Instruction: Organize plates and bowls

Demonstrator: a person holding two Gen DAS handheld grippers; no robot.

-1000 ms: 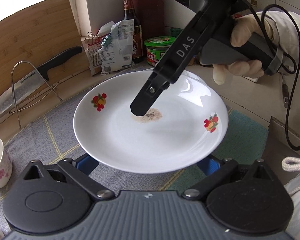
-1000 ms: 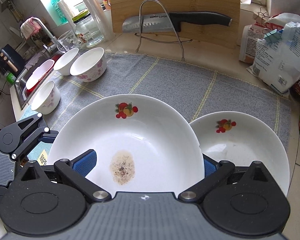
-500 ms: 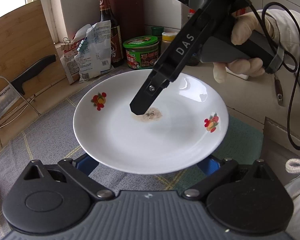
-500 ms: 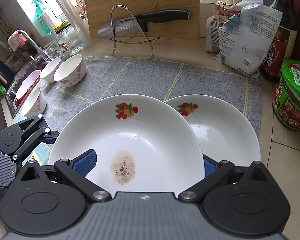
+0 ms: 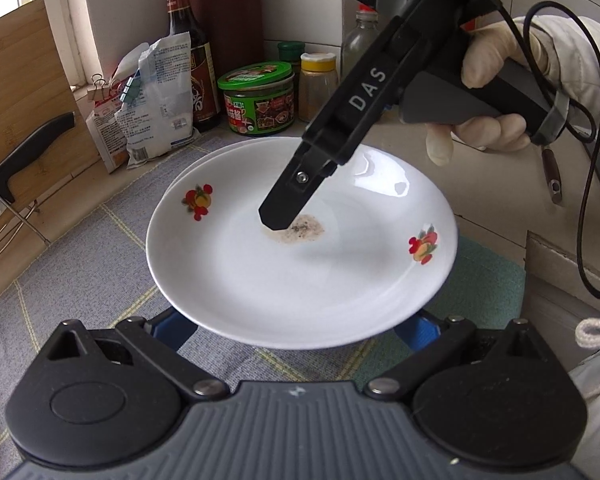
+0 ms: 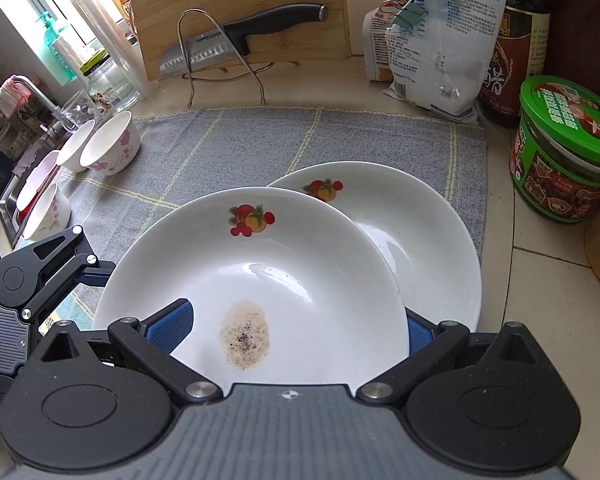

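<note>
A white plate with fruit prints and a brown peppery stain point(image 5: 300, 280) point(image 6: 300, 248) hangs above the grey mat point(image 6: 260, 144). My right gripper point(image 6: 292, 324) point(image 5: 278, 220) pinches its rim: one finger lies on top by the stain, the other is hidden under the plate. My left gripper point(image 5: 296, 324) point(image 6: 96, 270) sits below the plate's other side, fingers spread wide and both blue pads under the plate. A second matching plate point(image 6: 420, 232) point(image 5: 204, 156) lies on the mat, partly covered by the held one. Three flowered bowls point(image 6: 108, 144) stand at the mat's far left.
A knife on a wire rack point(image 6: 240, 36) leans against a wooden board point(image 6: 236, 0) at the back. A white bag point(image 6: 432, 40), a dark bottle point(image 6: 516, 40) and a green-lidded jar point(image 6: 564, 148) crowd the right. A gloved hand point(image 5: 488, 80) holds the right gripper.
Both grippers have carried the plate to the right, toward the jars. It now overlaps the second plate on the mat, and the bowls have fallen further to the left.
</note>
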